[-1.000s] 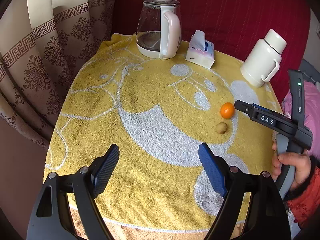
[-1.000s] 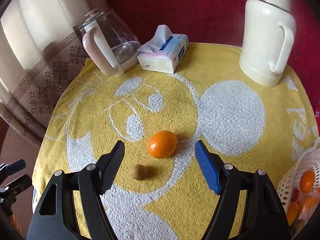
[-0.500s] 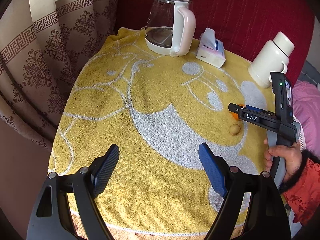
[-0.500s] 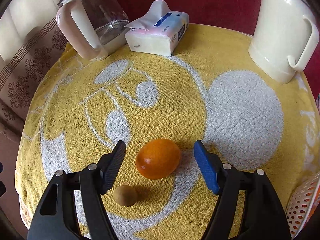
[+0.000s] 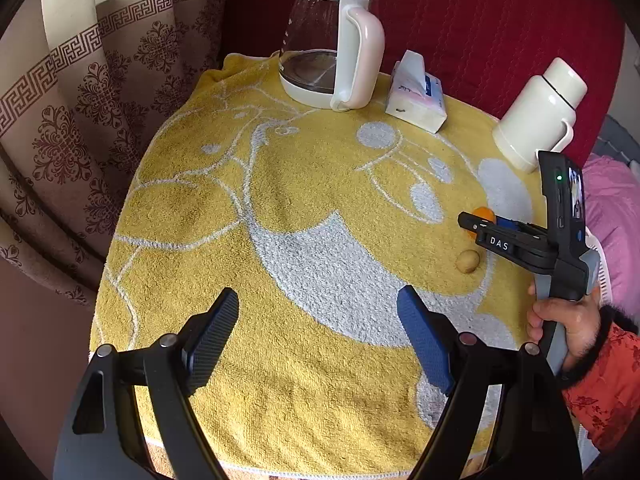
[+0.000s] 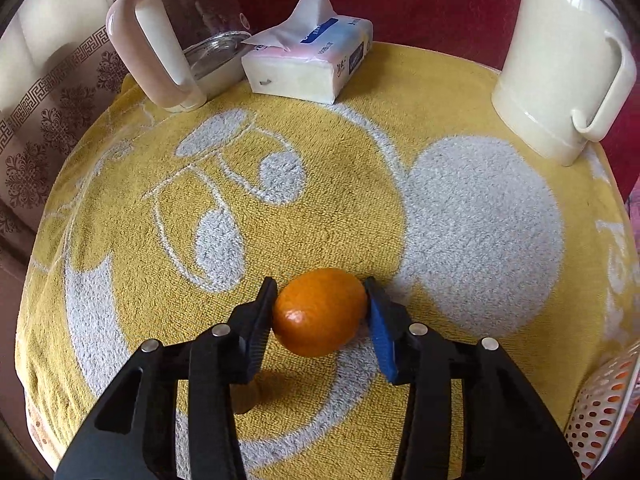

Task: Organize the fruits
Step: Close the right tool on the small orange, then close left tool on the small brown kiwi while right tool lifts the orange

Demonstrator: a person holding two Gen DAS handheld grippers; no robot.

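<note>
Here, right gripper (image 6: 321,312): both pads pressed against the sides of the mandarin (image 6: 319,311), black pad on its left, blue pad on its right.
Mandarin position: low over the yellow towel (image 6: 360,128), near the table's right side; whether it touches the cloth cannot be told.
Left gripper (image 5: 318,344): fingers spread wide with nothing between them, hovering over the near part of the towel.
Small brown fruit (image 5: 467,261): lying on the towel just beside the right gripper's fingers, apart from the mandarin.
Basket (image 6: 604,396): white perforated plastic, at the right edge of the table, orange fruit showing through its holes.
Far side: glass kettle (image 5: 330,42), tissue pack (image 5: 416,98), cream thermos jug (image 5: 538,116).
</note>
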